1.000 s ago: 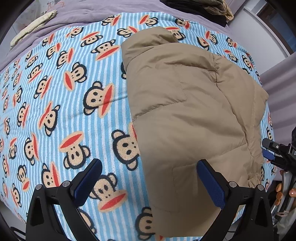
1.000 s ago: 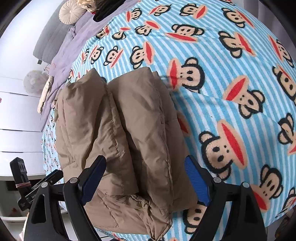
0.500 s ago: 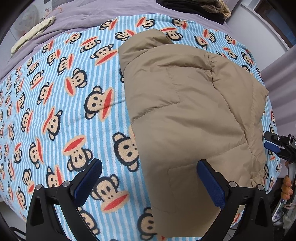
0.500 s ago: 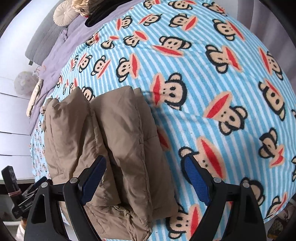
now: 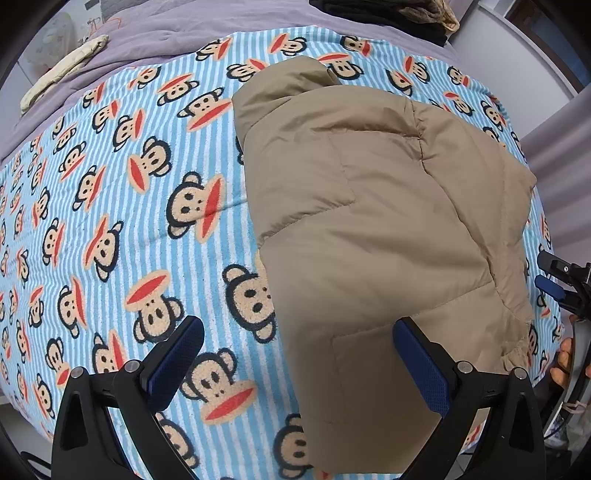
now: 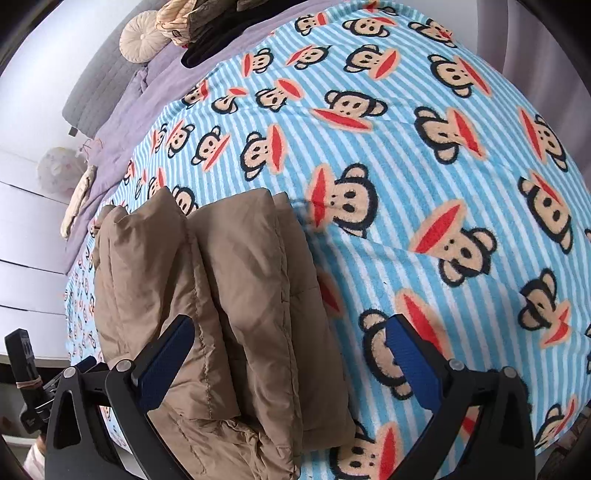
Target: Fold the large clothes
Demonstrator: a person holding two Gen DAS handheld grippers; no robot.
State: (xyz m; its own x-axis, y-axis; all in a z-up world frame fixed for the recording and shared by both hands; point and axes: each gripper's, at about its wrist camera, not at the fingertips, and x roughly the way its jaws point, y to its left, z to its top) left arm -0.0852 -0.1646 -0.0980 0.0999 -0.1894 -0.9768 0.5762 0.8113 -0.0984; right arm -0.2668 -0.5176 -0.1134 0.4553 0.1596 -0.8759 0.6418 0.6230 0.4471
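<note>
A tan puffer jacket (image 5: pixel 373 229) lies folded lengthwise on a blue striped monkey-print blanket (image 5: pixel 110 221). My left gripper (image 5: pixel 295 365) is open and empty, held above the jacket's near left edge. In the right wrist view the jacket (image 6: pixel 229 295) shows its sleeves folded in, lying at the blanket's left side (image 6: pixel 424 184). My right gripper (image 6: pixel 288 365) is open and empty above the jacket's near end. The right gripper also shows at the right edge of the left wrist view (image 5: pixel 565 284); the left gripper shows at the lower left of the right wrist view (image 6: pixel 33 384).
A purple bedsheet (image 5: pixel 184 26) lies beyond the blanket, with a cream cloth (image 5: pixel 62 70) on it and a dark clothes pile (image 5: pixel 388 14) at the far end. A round cushion (image 6: pixel 142 37) and grey headboard (image 6: pixel 96 85) stand at the bed's head. The bed edge runs below both grippers.
Both grippers have drawn back and up from the jacket, staying open. The jacket looks smaller and farther in the right wrist view. The jacket itself has not moved.
</note>
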